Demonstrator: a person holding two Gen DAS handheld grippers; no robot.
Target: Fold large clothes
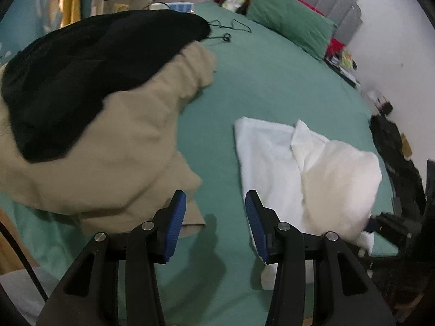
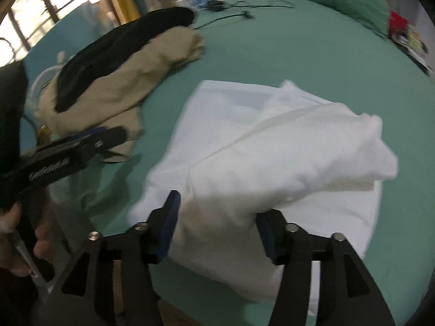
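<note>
A garment pile (image 1: 89,135) lies left of the folded cloth (image 1: 274,163) on the bed (image 1: 272,81).

Both my wrist views are dim and flat, with a cool green cast. Daylight enters through the window (image 2: 40,13) at upper left of the right view, blown out to white. Soft shadows fall on the bedsheet (image 1: 272,81) beneath my left gripper (image 1: 215,203). Motion blur smears the white garment (image 2: 272,149) and beige garment (image 1: 122,149); edges are soft throughout. The black garment (image 1: 81,68) shows almost no detail. Strong fisheye bending curves the bed, and black vignette fills the corners.
</note>
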